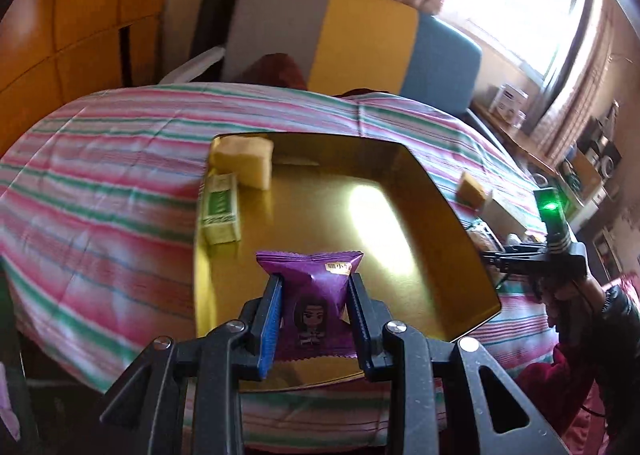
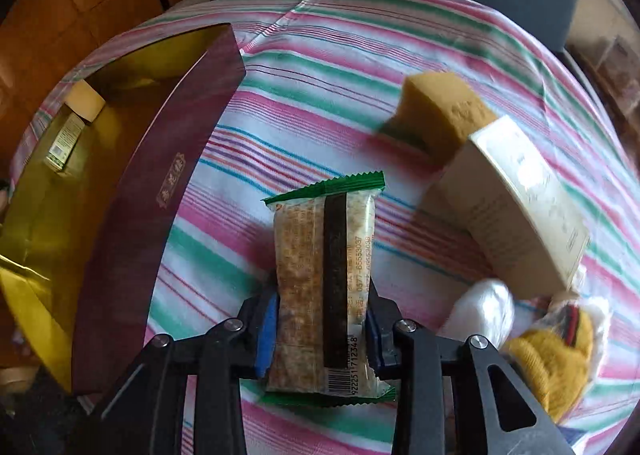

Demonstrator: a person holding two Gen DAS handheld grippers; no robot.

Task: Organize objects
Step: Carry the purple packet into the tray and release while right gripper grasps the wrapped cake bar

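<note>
Left wrist view: our left gripper (image 1: 314, 287) is clamped on a purple snack packet (image 1: 310, 283), both pads pressing its sides, packet upright between the fingers. It hangs over the near part of the gold-lined box (image 1: 440, 223), which sits on the striped tablecloth (image 1: 100, 175). Inside the box, far-left corner: a pale yellow sponge (image 1: 244, 161), and just beside it a green-and-white carton (image 1: 220, 211) against the left wall. At the right edge we see the other gripper's body with a green light (image 1: 552, 207), held by a hand in a dark sleeve (image 1: 616, 315).

Right wrist view: our right gripper (image 2: 320, 295) has a green-edged clear-wrapped bar (image 2: 324, 255) between its fingers, both pads against its long sides, so closed on it. The bar lies lengthwise along the fingers, over the tablecloth (image 2: 320, 67). The box's maroon outer wall (image 2: 160, 191) runs to the left, well apart from the bar. To the right: a brown-yellow sponge (image 2: 440, 111) touching a cream box (image 2: 512, 195). Lower right: a clear-wrapped item (image 2: 488, 311) and a yellow knitted thing (image 2: 548, 359), too blurred to identify.
</note>
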